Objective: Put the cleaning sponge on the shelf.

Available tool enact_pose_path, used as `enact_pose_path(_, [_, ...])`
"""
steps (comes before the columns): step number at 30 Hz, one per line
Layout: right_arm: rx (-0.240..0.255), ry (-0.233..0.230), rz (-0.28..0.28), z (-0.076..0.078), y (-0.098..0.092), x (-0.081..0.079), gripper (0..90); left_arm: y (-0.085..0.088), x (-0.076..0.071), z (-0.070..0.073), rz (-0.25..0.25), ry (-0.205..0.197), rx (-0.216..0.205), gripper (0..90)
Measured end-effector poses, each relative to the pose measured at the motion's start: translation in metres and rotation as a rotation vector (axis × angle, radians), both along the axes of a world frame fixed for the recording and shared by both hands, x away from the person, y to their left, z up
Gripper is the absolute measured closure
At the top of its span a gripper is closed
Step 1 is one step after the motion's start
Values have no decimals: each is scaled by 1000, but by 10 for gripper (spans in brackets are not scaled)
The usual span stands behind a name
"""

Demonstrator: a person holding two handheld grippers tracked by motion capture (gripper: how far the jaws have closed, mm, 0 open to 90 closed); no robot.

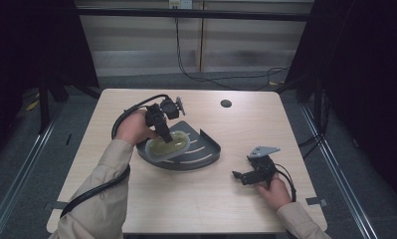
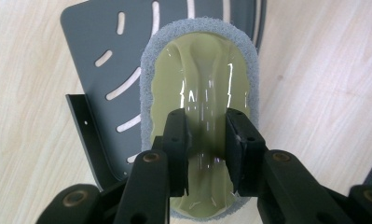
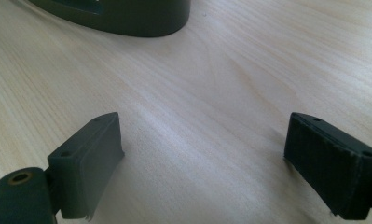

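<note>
Dim room, dark curtains on both sides, pale panelled wall at the back with black cables trailing down to grey floor. Centre: a light wood-grain desk (image 1: 186,204) with rounded corners and a small dark round grommet hole (image 1: 226,103) near its far edge.

On the desk, slightly left of centre: a dark grey quarter-round metal shelf tray (image 1: 201,154) with curved slots cut through its floor and a low wall along its straight sides. Lying on the tray's left part: an oval scrubber, glossy yellow-green plastic grip on a grey fibrous pad (image 1: 167,145). From the left gripper view, the pad (image 2: 148,84) overhangs the tray's edge toward the camera, and the tray's slots (image 2: 123,84) show to its left.

Left hand-held gripper (image 1: 161,130): held above the scrubber, pointing down at it, cable looping back along a beige sleeve. Its two black jaws pinch the raised glossy ridge (image 2: 206,116) of the scrubber, one pad pressed on each flank.

Right hand-held gripper (image 1: 240,176): low over the desk at the front right, well apart from the tray, grey three-cornered plate on top. Jaws spread wide, bare desk wood (image 3: 197,116) between them. Curved edge of the tray (image 3: 127,18) visible farther off in the right gripper view.
</note>
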State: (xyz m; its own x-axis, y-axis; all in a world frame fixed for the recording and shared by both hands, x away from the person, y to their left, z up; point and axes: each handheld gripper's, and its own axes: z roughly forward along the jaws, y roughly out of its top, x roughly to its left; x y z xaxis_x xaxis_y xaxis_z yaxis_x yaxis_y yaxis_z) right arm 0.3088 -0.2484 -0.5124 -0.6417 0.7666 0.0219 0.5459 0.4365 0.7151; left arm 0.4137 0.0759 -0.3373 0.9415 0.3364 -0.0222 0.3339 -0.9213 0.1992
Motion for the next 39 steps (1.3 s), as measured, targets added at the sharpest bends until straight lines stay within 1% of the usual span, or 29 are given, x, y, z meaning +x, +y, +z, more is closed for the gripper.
enact_pose_path(3, [0, 0, 0, 0, 0, 0, 107, 2, 4, 0, 19, -5, -5, 716])
enact_pose_path(4, [0, 0, 0, 0, 0, 0, 108, 2, 4, 0, 27, -6, -15, 716])
enact_pose_path(8, [0, 0, 0, 0, 0, 0, 107, 5, 9, -1, 32, 3, -4, 716])
enact_pose_path(9, [0, -1, 1, 0, 0, 0, 108, 5, 9, -3, 50, -2, -13, 716])
enact_pose_path(10, [0, 0, 0, 0, 0, 0, 108, 5, 10, -3, 42, -6, -7, 716])
enact_pose_path(12, [0, 0, 0, 0, 0, 0, 108, 6, 11, -4, 58, 1, -8, 716])
enact_pose_path(13, [0, -2, 2, 0, 0, 0, 108, 6, 13, -6, 55, -5, -5, 716])
enact_pose_path(14, [0, 0, 0, 0, 0, 0, 108, 6, 14, -6, 54, 1, 0, 716])
enact_pose_path(16, [0, 0, 0, 0, 0, 0, 108, 7, 16, -8, 66, 2, -5, 716])
enact_pose_path(17, [0, 0, 0, 0, 0, 0, 108, 6, 16, -9, 77, -4, -14, 716])
enact_pose_path(18, [0, 0, 0, 0, 0, 0, 108, 7, 17, -9, 75, -4, -3, 716])
enact_pose_path(19, [0, 0, 0, 0, 0, 0, 108, 7, 18, -10, 82, -1, -7, 716])
enact_pose_path(20, [0, 0, 0, 0, 0, 0, 108, 7, 19, -10, 77, -5, -2, 716])
enact_pose_path(23, [1, 0, 0, 0, 0, 0, 108, 6, 21, -12, 96, -11, -11, 716])
enact_pose_path(24, [0, 0, 0, 0, 0, 0, 108, 6, 21, -13, 110, -13, -18, 716])
enact_pose_path(25, [0, 0, 0, 0, 0, 0, 108, 6, 23, -13, 104, -6, -10, 716])
enact_pose_path(26, [1, 0, 0, 0, 0, 0, 108, 6, 24, -14, 106, -8, -10, 716])
enact_pose_path(27, [1, -1, 1, 0, 0, 0, 108, 6, 25, -14, 112, -3, -10, 716])
enact_pose_path(29, [1, 0, 0, 0, 0, 0, 108, 7, 25, -16, 127, -9, -20, 716])
enact_pose_path(30, [1, 0, 0, 0, 0, 0, 108, 8, 27, -16, 125, -4, -15, 716])
enact_pose_path(31, [1, 0, 0, 0, 0, 0, 108, 8, 28, -16, 123, -9, -14, 716])
enact_pose_path(34, [1, 0, 0, 0, 0, 0, 108, 9, 29, -18, 141, -13, -23, 716])
enact_pose_path(36, [1, 0, 1, 0, 0, 0, 108, 11, 30, -20, 156, -15, -24, 716])
enact_pose_path(39, [1, 0, 0, 0, 0, 0, 108, 12, 33, -22, 165, -21, -22, 716])
